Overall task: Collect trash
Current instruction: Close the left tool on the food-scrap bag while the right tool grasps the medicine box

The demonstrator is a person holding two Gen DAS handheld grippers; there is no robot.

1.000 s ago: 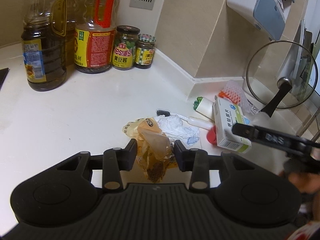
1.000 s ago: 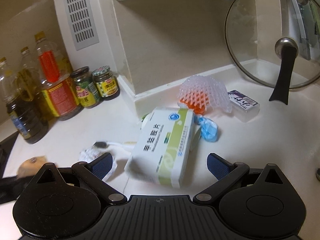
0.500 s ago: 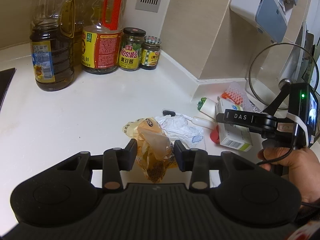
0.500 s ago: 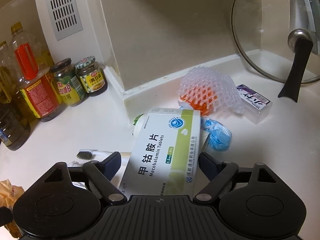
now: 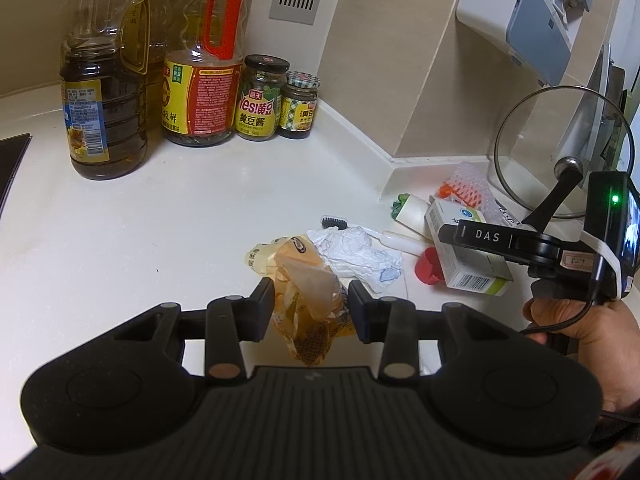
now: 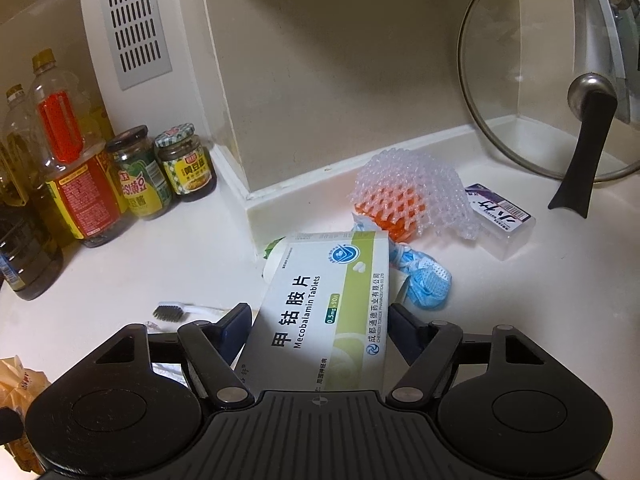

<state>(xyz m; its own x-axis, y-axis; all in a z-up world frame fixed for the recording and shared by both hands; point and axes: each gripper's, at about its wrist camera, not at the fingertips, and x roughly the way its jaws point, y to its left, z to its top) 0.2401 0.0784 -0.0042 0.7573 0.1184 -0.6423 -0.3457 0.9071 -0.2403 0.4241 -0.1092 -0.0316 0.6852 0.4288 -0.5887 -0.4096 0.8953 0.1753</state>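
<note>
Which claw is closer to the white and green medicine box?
The right claw. Its jaws, just closing, sit on either side of the medicine box. The left claw is off to the side, clamped on a yellow wrapper.

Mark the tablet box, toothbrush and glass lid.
tablet box (image 6: 328, 304), right wrist view, printed top face.
toothbrush (image 6: 170, 311), right wrist view, dark bristle head.
glass lid (image 6: 520, 92), right wrist view, clear pane.

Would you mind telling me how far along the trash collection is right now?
Nothing looks binned yet. In hand: the left hand-held gripper holds a yellow wrapper; the right hand-held gripper has been closing around the medicine box. Left: crumpled tissue, blue mask, foam netting.
</note>
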